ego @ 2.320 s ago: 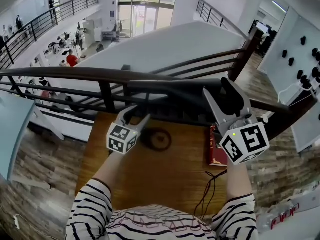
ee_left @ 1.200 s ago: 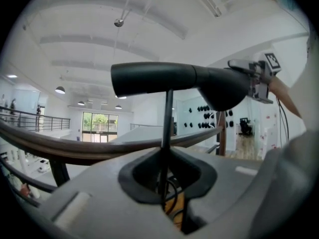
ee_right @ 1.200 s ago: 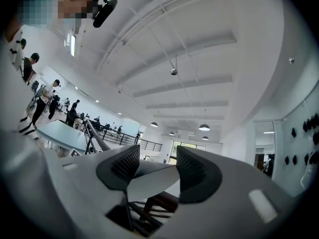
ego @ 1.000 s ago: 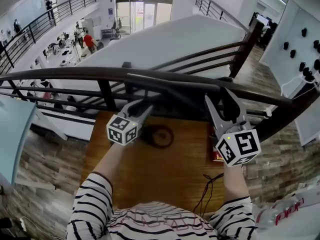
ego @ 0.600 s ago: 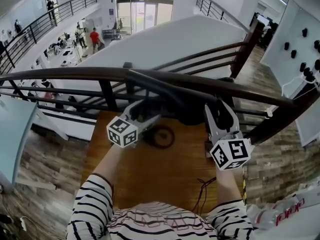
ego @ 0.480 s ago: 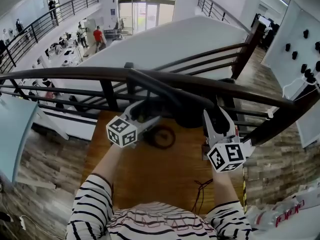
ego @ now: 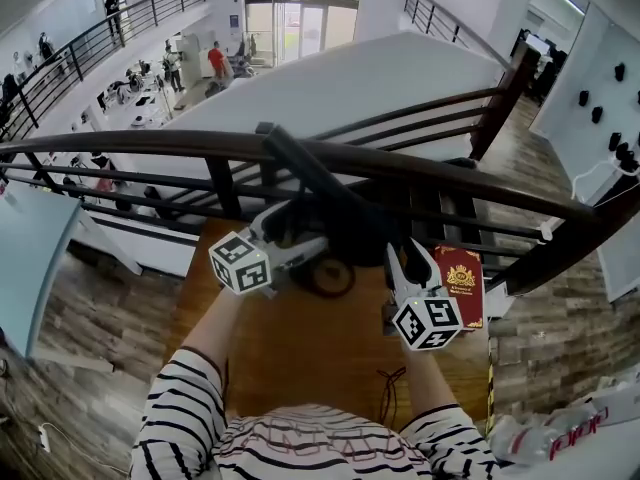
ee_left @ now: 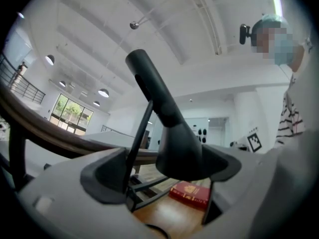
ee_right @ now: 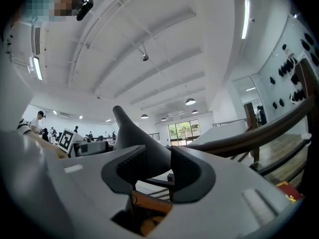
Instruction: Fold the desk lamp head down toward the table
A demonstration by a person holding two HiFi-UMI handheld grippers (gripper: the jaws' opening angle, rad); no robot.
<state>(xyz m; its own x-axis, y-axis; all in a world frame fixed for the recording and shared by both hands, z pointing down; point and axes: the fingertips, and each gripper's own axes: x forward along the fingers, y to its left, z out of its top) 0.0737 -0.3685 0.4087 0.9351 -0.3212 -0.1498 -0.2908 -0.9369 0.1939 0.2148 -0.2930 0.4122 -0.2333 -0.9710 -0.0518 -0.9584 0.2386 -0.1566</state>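
A black desk lamp stands on the wooden table (ego: 300,358), its round base (ego: 325,276) near the far edge. Its arm (ego: 295,163) slants down from the rail to the cone-shaped head (ego: 355,230). My right gripper (ego: 405,253) comes at the head from the right. In the right gripper view the head (ee_right: 134,133) fills the gap of that gripper (ee_right: 159,171), and the closing jaws press on it. My left gripper (ego: 300,230) is by the lamp's left side, its jaws opening wide. In the left gripper view a thin rod (ee_left: 137,143) passes the left jaw untouched.
A red booklet (ego: 460,286) lies at the table's right edge beside my right gripper. A thin dark cable (ego: 388,388) trails over the near side of the table. A dark handrail (ego: 150,146) with bars runs just behind the table, above an open hall.
My right gripper has sunk with the lamp head, and the arm now slants lower. The left jaws have spread apart. The red booklet has come out from behind the right gripper.
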